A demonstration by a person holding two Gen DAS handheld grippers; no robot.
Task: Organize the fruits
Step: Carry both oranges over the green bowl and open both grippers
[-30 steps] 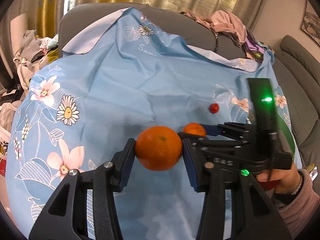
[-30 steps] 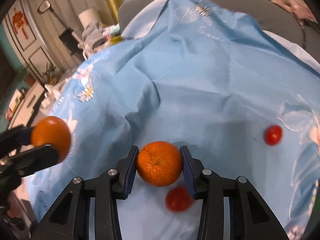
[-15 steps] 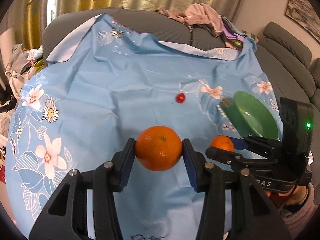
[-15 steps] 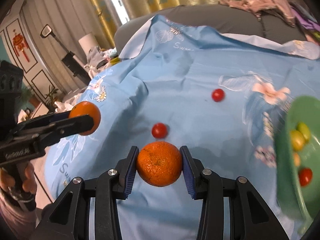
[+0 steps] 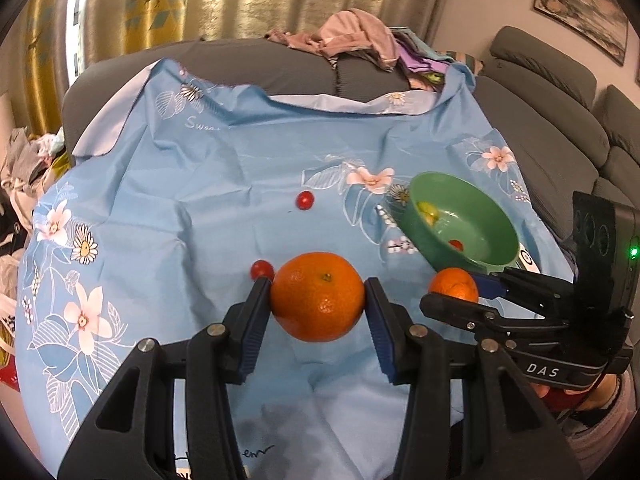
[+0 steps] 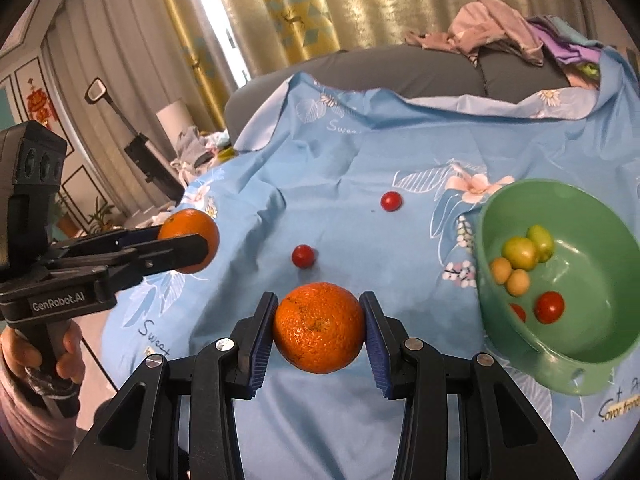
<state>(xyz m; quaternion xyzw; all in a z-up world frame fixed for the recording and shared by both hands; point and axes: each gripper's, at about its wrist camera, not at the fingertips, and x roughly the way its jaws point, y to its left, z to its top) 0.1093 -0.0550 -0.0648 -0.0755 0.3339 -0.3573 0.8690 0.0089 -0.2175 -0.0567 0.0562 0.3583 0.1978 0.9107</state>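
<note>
Oranges: your left claw grips one orange; your right claw grips another orange.
Around: two cherry tomatoes lie on the blue cloth.
Change: green bowl now near, right.

The cloth is thin, matt, creased blue fabric printed with flowers; the bowl is smooth green plastic with a soft sheen. Both oranges have dimpled, slightly glossy peel; the cherry tomatoes are smooth and shiny; the curtains have a metallic golden shimmer.
</note>
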